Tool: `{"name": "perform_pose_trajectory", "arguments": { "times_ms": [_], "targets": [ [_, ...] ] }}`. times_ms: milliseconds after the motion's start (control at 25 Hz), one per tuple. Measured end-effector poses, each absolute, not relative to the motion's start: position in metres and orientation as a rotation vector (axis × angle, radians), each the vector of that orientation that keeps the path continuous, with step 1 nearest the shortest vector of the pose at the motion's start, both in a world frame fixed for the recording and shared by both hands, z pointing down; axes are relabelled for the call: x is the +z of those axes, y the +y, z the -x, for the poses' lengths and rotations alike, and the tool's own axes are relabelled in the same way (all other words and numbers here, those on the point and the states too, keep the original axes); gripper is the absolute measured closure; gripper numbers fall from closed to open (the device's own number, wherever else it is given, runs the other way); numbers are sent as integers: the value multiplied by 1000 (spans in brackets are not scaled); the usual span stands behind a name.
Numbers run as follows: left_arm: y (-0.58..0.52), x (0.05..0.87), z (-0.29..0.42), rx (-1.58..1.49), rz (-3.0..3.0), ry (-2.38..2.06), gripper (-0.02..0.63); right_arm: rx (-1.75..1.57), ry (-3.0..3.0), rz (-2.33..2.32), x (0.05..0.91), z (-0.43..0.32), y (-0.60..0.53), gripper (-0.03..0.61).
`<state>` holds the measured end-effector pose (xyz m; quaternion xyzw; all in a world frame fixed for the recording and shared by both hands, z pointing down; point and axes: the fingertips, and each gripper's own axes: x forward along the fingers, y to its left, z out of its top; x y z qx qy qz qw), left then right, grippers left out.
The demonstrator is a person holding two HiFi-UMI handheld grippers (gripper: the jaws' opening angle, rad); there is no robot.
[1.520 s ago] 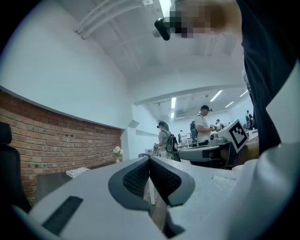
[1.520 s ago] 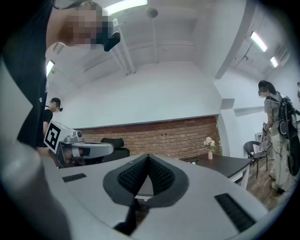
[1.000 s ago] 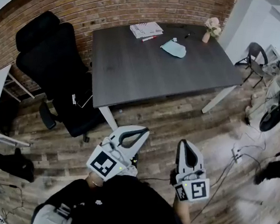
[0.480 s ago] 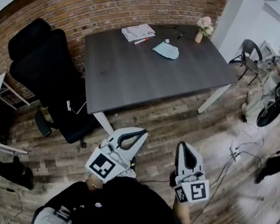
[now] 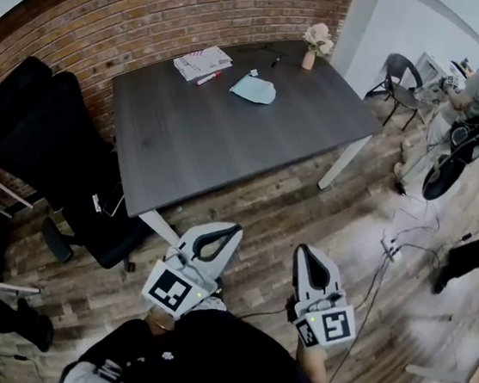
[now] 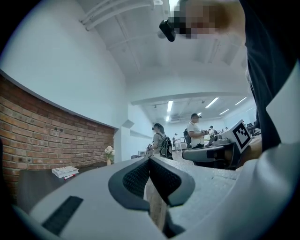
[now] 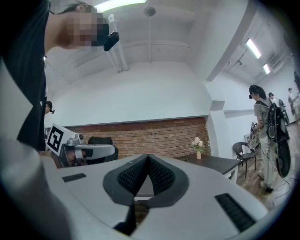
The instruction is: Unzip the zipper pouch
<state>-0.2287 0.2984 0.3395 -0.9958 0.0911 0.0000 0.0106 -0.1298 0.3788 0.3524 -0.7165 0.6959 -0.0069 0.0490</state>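
A single brick wall [image 5: 140, 9] backs the room, above a wood-plank floor [image 5: 289, 210]. One dark grey desk [image 5: 202, 143] stands against that wall. One big black office chair [image 5: 46, 145] is at the desk's left end, and one smaller chair [image 5: 399, 74] sits well off its right end. One person with a backpack [image 5: 476, 85] stands near that smaller chair.

Two tools are held low in the foreground, well apart from the desk and pointing toward it. The left tool [image 5: 236, 228] has its jaws pressed together with nothing between them. The right tool [image 5: 301, 249] is the same, pads meeting and empty. Each carries one marker cube, the left cube [image 5: 172, 291] and the right cube [image 5: 327, 325], showing black-and-white square patterns without letters.

At the desk's far side lie the small things. One stack of papers [image 5: 202, 62] has print too small to read. The one zipper pouch [image 5: 254, 90], pale blue, lies flat just right of the papers, untouched. One vase of pale flowers [image 5: 314, 46] stands at the far right corner. One red pen [image 5: 207, 78] lies beside the papers.
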Motion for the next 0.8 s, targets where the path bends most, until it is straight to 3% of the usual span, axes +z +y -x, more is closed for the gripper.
{"name": "perform_pose_trajectory", "arguments": {
  "times_ms": [800],
  "targets": [
    [245, 357, 168, 3, 3138, 77, 611, -44, 1991, 2340, 364, 81, 343, 581]
  ]
}}
